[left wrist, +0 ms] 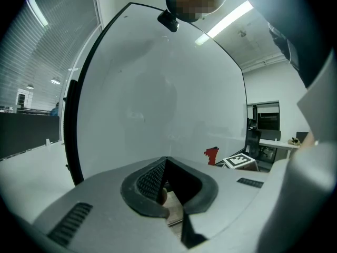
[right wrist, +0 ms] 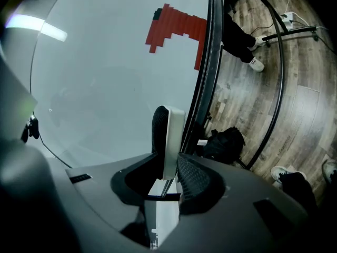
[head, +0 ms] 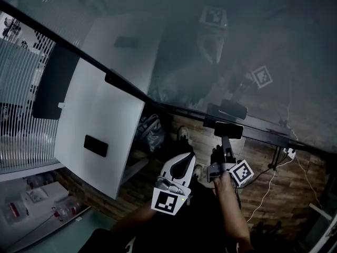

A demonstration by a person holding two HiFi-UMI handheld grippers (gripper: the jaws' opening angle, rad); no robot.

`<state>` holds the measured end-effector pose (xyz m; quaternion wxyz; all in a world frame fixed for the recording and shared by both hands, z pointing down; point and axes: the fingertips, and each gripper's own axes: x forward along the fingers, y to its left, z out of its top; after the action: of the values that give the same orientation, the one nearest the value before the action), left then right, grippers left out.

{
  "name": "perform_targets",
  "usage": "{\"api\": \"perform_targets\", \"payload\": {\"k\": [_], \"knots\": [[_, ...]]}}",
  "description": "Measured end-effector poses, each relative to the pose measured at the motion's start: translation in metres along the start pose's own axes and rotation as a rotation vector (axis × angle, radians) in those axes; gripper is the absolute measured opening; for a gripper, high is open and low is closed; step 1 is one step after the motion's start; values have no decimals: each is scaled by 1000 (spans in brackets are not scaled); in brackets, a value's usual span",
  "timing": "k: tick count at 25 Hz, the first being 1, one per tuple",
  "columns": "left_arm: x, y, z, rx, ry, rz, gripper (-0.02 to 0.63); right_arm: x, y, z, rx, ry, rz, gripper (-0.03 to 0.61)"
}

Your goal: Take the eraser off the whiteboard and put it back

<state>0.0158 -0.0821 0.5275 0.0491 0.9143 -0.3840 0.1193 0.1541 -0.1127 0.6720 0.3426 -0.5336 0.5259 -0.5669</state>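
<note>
The eraser (right wrist: 167, 138), a white block with black felt on its left face, stands upright between the jaws of my right gripper (right wrist: 169, 167), which is shut on it. It sits just off the whiteboard (right wrist: 105, 78), near the board's black frame (right wrist: 208, 83). Red marks (right wrist: 176, 28) show on the board. In the head view the right gripper (head: 227, 151) holds the dark eraser (head: 228, 129) by the board's lower edge (head: 237, 115). My left gripper (head: 181, 166) hangs beside it, tips together and holding nothing; its own view faces the whiteboard (left wrist: 158, 99).
A white panel (head: 100, 115) with a black block (head: 96, 145) on it stands at the left. A black bag (right wrist: 224, 144) lies on the wooden floor (right wrist: 263, 88) below the board, with cables (head: 268, 186) and shoes (right wrist: 287, 175) nearby. A desk (left wrist: 276, 141) stands far right.
</note>
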Motion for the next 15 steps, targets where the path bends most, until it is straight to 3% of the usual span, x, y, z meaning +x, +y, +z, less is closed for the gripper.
{"api": "perform_targets", "payload": {"k": [8, 11, 15], "knots": [[-7, -11, 24, 20, -61, 19, -3, -19, 29, 9, -34, -6, 49, 121], [-13, -16, 31, -77, -91, 52, -3, -29, 40, 13, -37, -12, 72, 121], [-20, -24, 31, -115, -62, 54, -3, -45, 52, 15, -63, -11, 101, 121]]}}
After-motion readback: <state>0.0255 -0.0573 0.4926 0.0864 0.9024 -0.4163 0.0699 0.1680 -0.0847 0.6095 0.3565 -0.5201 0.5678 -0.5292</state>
